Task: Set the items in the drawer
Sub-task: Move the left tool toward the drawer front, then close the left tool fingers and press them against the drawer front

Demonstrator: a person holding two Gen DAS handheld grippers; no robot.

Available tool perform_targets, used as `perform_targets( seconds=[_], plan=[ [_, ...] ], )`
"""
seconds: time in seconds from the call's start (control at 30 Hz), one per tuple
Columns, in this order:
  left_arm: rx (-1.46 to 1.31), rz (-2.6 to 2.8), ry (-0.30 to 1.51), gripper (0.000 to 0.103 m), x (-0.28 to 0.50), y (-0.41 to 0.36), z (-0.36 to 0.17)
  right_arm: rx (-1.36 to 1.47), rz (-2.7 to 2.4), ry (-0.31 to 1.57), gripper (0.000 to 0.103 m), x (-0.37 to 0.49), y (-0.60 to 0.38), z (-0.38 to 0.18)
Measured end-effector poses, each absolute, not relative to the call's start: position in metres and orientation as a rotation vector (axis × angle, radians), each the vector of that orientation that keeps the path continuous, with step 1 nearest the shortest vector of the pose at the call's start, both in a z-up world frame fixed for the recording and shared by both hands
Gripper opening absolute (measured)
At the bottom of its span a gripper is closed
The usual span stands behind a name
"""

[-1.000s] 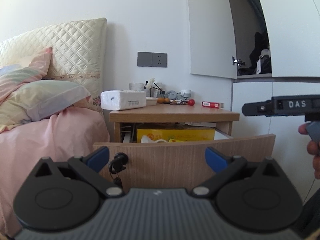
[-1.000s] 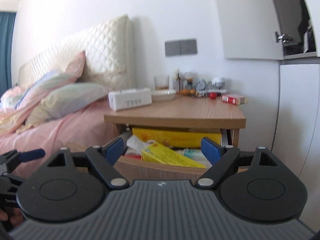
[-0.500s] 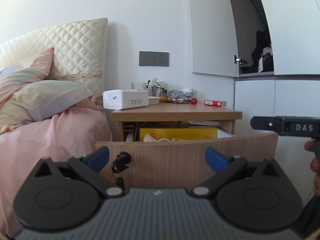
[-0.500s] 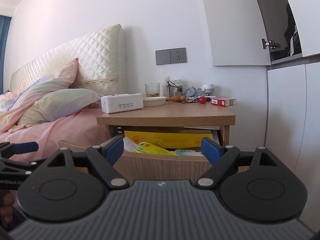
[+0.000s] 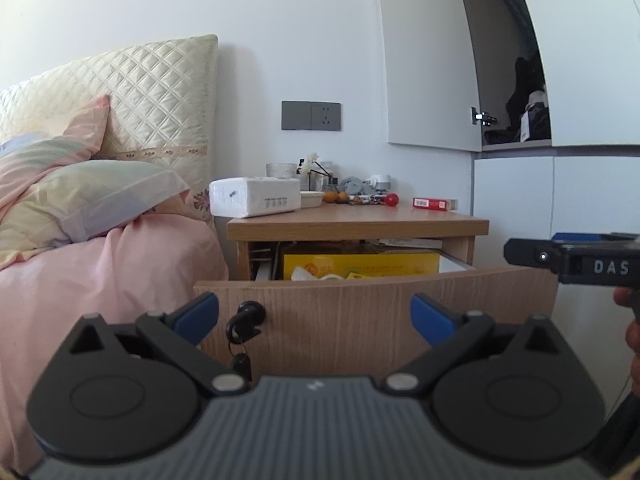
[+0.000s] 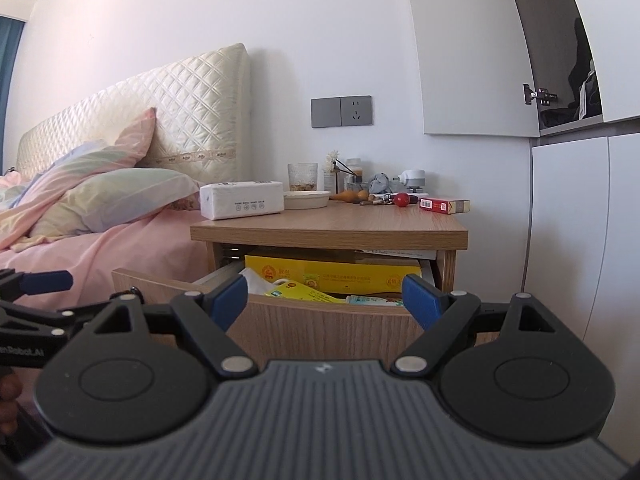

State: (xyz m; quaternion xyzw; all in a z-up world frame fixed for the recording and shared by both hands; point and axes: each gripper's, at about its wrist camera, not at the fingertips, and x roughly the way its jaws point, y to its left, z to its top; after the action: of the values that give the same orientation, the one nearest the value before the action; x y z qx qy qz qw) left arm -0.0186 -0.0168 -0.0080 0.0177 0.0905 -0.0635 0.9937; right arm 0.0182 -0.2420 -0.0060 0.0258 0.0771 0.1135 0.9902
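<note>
Bed [image 5: 100,280] at far left, pink cover, striped pillows against a quilted cream headboard [image 5: 160,92].

Nightstand [image 6: 328,232] just beside the bed; its wooden top serves as the worktop. On it, left to right: white tissue pack [image 6: 241,199], glass cup [image 6: 302,176] with something brownish at the bottom, shallow cream dish [image 6: 307,199], small bottles and a flower stem, orange fruit, grey clutter, white plug adapter [image 6: 414,178], red ball [image 6: 401,199], red cigarette box [image 6: 443,205] near the right edge.

Drawer [image 6: 320,320] under the worktop stands pulled out. A key [image 5: 245,322] hangs from the lock at the left of the drawer front. Inside: long yellow box [image 6: 332,274] across the back, white crumpled wrapper at left, a smaller yellow packet [image 6: 300,292] leaning over it, a pale green-and-white packet [image 6: 372,300] at right. Contents reach near the rim; deeper layers hidden by the front panel.

Left gripper [image 5: 314,316]: blue pads spread wide, nothing between them, drawer front behind the gap. Level with the key.

Right gripper [image 6: 326,302]: pads spread wide, nothing held, aimed at the drawer's open top. In the left view its black body [image 5: 572,260] sits right of the drawer, a hand [image 5: 632,320] partly visible beneath.

White cabinet [image 6: 480,60] at far right, upper door ajar, dark items inside, unclear.
</note>
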Motion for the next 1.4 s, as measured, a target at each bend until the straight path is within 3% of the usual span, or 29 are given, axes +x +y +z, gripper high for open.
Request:
perform_targets(
  seconds=[0.93, 1.23, 1.3, 1.33, 1.4],
  plan=[
    [0.02, -0.116, 0.162, 0.103, -0.025, -0.014, -0.009, 0.068, 0.235, 0.189, 0.085, 0.008, -0.242, -0.012],
    [0.034, -0.097, 0.163, 0.087, -0.024, -0.016, -0.01, 0.051, 0.238, 0.186, 0.058, 0.009, -0.234, -0.011],
    [0.028, -0.093, 0.167, 0.073, -0.023, -0.015, -0.011, 0.066, 0.235, 0.188, 0.05, 0.009, -0.235, -0.012],
    [0.03, -0.092, 0.169, 0.07, -0.022, -0.015, -0.011, 0.068, 0.236, 0.188, 0.043, 0.01, -0.235, -0.013],
    [0.042, -0.086, 0.171, 0.061, -0.022, -0.017, -0.012, 0.074, 0.236, 0.19, 0.038, 0.011, -0.233, -0.014]
  ],
)
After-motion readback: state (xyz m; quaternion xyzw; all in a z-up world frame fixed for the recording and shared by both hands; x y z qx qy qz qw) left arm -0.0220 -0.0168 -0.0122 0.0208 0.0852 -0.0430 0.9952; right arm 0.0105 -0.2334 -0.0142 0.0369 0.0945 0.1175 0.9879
